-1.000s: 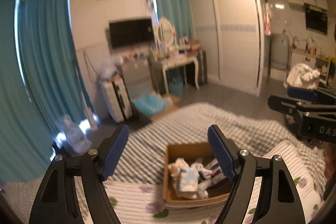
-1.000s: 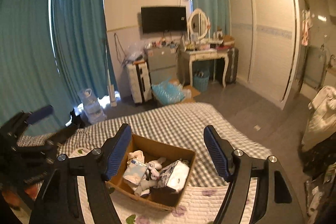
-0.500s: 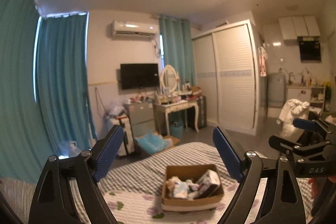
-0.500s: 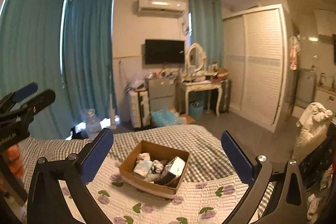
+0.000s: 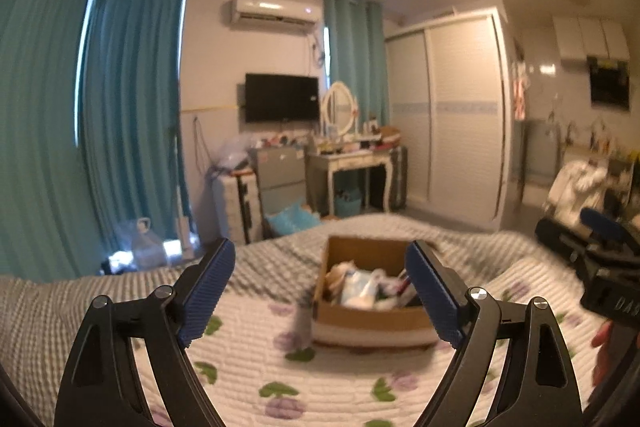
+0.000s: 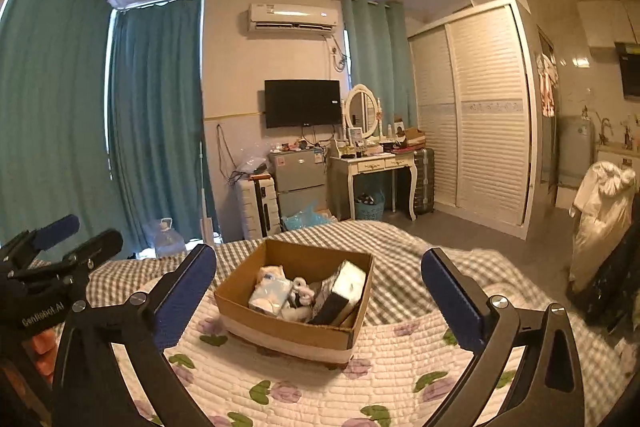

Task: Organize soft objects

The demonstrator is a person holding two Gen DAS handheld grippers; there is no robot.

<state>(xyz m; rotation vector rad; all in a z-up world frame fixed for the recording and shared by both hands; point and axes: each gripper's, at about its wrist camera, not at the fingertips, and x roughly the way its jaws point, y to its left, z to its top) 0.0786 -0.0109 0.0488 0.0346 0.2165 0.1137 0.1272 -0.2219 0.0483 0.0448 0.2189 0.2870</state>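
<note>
Both your grippers, left (image 5: pixel 320 293) and right (image 6: pixel 319 301), just opened wide, empty; cardboard box (image 6: pixel 296 327) of soft items now ahead between jaws, unreached, sorting unstarted.

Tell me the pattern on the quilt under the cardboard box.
White quilt with purple flowers and green leaves under the cardboard box; clearest in the right wrist view.

- The left gripper (image 5: pixel 320 291) is held with its jaws wide apart, at the bottom of its own view; nothing is between its blue pads (image 5: pixel 206 291).
- The right gripper (image 6: pixel 318 301) is spread wide too, with nothing gripped.
- Each gripper is seen at the side edge of the other's view.
</note>
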